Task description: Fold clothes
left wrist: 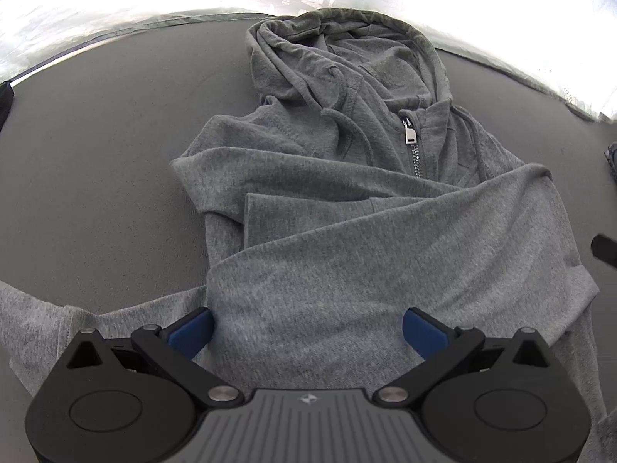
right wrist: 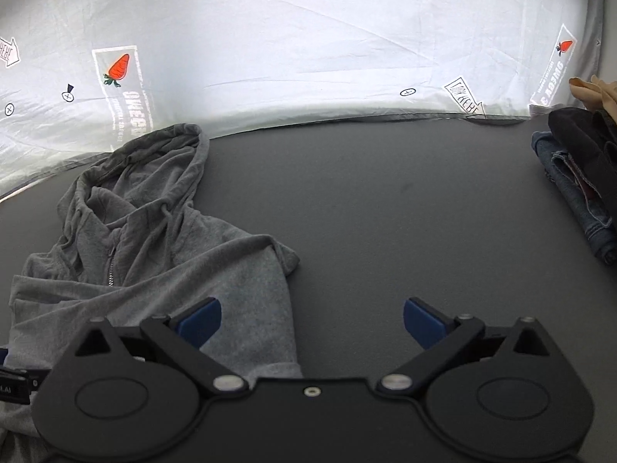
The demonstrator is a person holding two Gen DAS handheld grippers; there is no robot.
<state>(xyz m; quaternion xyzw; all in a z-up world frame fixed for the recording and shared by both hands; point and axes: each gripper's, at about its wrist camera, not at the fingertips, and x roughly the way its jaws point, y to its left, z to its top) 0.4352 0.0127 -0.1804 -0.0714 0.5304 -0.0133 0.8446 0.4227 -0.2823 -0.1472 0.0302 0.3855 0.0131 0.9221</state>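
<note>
Grey knit cloth makes up the hoodie (left wrist: 347,200), which lies on the dark grey counter (left wrist: 96,162) with its hood (left wrist: 347,50) toward the far edge and its body toward the camera. The front zipper (left wrist: 412,142) is closed up to the neck, the metal pull hanging just below the collar, and a drawstring (left wrist: 347,123) trails down beside it. Both sleeves are folded across the chest, one lying over the other in broad diagonal bands.

The left tool (left wrist: 307,332) hangs over the lower part of the hoodie with its blue pads (left wrist: 191,333) spread wide and nothing between them. The right tool (right wrist: 312,322) sits over the hoodie's right-hand edge, also spread wide and empty; its left pad is over grey cloth and its right pad over bare counter.

Well apart, at the right end of the counter, sits a pile of folded clothes (right wrist: 578,185): blue jeans below, a dark garment on top. Behind the counter hangs a white sheet (right wrist: 308,38) printed with carrot pictures (right wrist: 117,67) and arrow labels.
</note>
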